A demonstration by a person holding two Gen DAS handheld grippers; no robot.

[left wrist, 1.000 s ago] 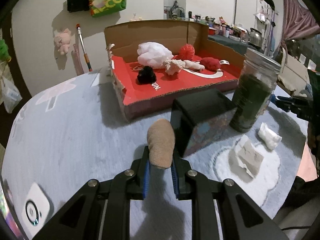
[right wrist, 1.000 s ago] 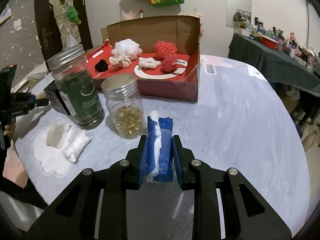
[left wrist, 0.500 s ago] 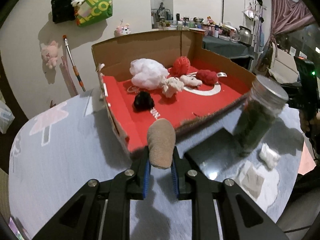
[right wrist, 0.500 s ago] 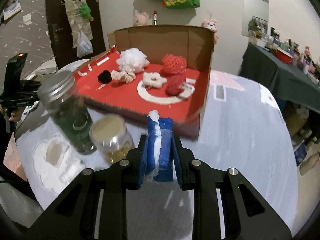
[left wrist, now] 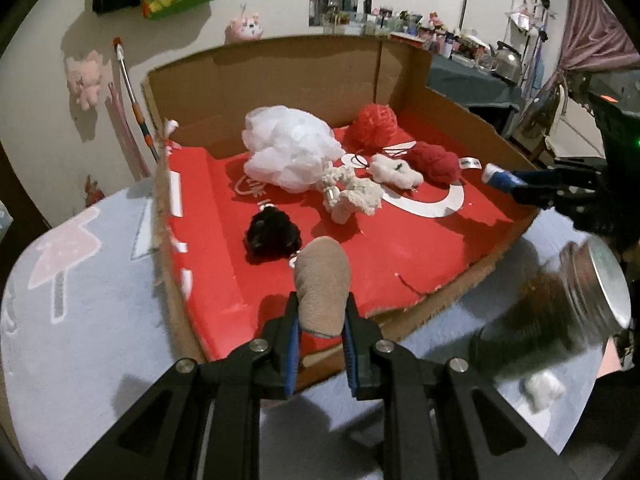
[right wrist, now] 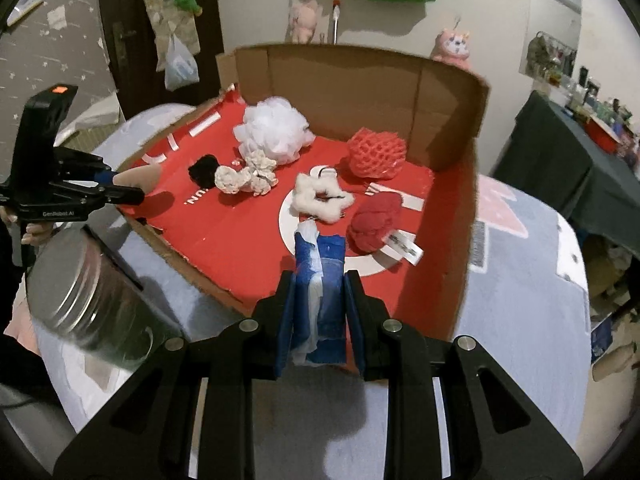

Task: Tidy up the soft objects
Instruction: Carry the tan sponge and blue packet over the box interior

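Observation:
My left gripper is shut on a tan soft pad, held over the near edge of the red cardboard box. My right gripper is shut on a blue and white folded cloth above the box's front edge. Inside the box lie a white mesh puff, a red net ball, a red yarn bundle, a black pompom and cream fluffy pieces. In the right wrist view the left gripper shows at the left with the tan pad.
A glass jar with a metal lid stands on the grey tablecloth right of the box; it appears blurred as the jar. A white scrap lies near it. The box's brown back walls rise behind the soft things.
Both grippers have travelled forward and a little upward from the table's near part to over the red box, each keeping its grip. The jars and the dark box have dropped toward the frame edges.

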